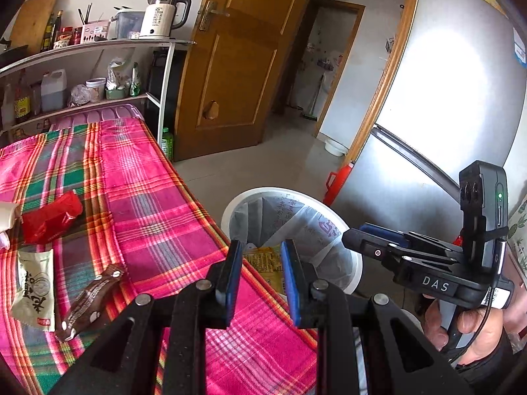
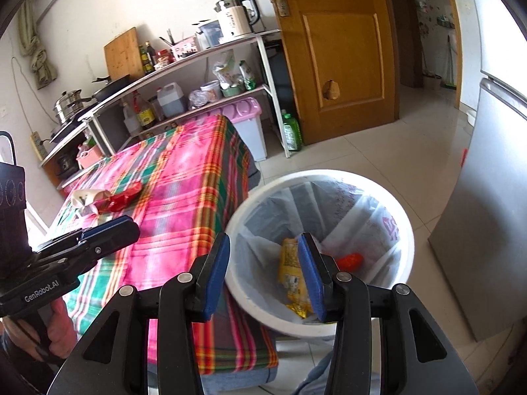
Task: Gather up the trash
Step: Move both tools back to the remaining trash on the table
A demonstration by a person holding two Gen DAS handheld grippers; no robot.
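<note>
A white trash bin (image 2: 406, 230) with a plastic liner stands on the floor beside the table; it also shows in the left wrist view (image 1: 354, 256). A yellow wrapper (image 2: 291, 275) and a red piece (image 2: 350, 260) lie inside it. My right gripper (image 2: 263, 271) is open and empty over the bin's near rim. My left gripper (image 1: 262, 278) is open and empty above the table edge near the bin. On the plaid tablecloth (image 1: 158, 197) lie a red wrapper (image 1: 51, 215), a beige packet (image 1: 34, 288) and a brown wrapper (image 1: 89, 301).
A shelf (image 1: 98, 44) with a kettle (image 1: 163, 16), bottles and jars stands behind the table. A wooden door (image 1: 237, 65) is beyond, a silver fridge (image 1: 444, 98) at the right. A green bottle (image 2: 291, 131) stands on the floor. A pink-lidded bin (image 2: 250, 121) is behind the table.
</note>
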